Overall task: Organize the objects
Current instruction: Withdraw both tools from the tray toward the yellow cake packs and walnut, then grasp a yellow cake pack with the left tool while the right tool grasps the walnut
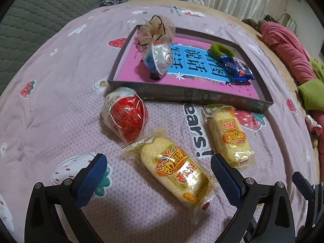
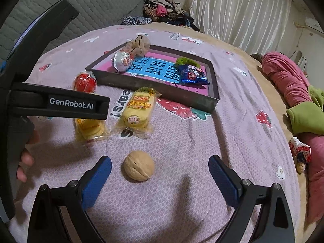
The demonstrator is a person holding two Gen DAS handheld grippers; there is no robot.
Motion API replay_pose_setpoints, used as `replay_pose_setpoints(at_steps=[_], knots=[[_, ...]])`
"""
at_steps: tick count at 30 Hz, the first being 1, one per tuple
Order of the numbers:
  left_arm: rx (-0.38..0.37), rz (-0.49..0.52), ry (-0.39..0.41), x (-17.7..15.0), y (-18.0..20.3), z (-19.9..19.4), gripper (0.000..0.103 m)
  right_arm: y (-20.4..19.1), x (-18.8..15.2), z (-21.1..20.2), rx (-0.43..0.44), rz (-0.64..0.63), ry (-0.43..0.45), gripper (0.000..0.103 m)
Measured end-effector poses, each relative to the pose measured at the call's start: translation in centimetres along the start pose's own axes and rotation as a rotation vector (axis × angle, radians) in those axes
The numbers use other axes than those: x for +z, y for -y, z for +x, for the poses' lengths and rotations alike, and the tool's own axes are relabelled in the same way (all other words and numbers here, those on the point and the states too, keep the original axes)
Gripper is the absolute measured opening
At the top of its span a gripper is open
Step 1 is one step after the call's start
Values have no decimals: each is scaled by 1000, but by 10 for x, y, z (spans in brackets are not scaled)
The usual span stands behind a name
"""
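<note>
- Left hand-held gripper (image 1: 159, 171): casing reads "GenRobot.AI"; jaws spread, straddling one yellow cake packet (image 1: 176, 170).
- Right hand-held gripper (image 2: 160, 172): released, around one walnut (image 2: 138, 165).
- Yellow packets: two, on the bedspread (image 2: 202, 141) before the tray (image 2: 154, 87).

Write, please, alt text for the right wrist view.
The open right claw hovers over a walnut on a pink strawberry-print bedspread. Beyond lie two yellow snack packs and a tray holding small items; the left claw's black body crosses the left side.
</note>
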State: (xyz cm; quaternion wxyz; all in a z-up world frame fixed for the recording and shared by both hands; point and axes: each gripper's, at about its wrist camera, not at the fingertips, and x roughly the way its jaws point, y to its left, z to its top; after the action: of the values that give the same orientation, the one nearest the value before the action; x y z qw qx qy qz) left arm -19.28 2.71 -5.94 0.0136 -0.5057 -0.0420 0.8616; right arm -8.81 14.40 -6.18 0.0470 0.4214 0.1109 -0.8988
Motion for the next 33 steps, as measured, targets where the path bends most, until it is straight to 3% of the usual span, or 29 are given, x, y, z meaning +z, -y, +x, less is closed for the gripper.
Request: replay_pose_setpoints(at_steps=[12, 19, 23, 33], knots=[[11, 7, -16, -2, 0, 10, 102, -1, 1, 17, 14, -9, -19, 94], [1, 12, -26, -4, -2, 10, 102, -5, 1, 24, 41, -24, -36, 79], [-8, 12, -27, -6, -5, 11, 101, -7, 3, 24, 66, -19, -28, 63], [-25, 35, -33, -14, -10, 8, 93, -13, 1, 23, 112, -12, -44, 45]])
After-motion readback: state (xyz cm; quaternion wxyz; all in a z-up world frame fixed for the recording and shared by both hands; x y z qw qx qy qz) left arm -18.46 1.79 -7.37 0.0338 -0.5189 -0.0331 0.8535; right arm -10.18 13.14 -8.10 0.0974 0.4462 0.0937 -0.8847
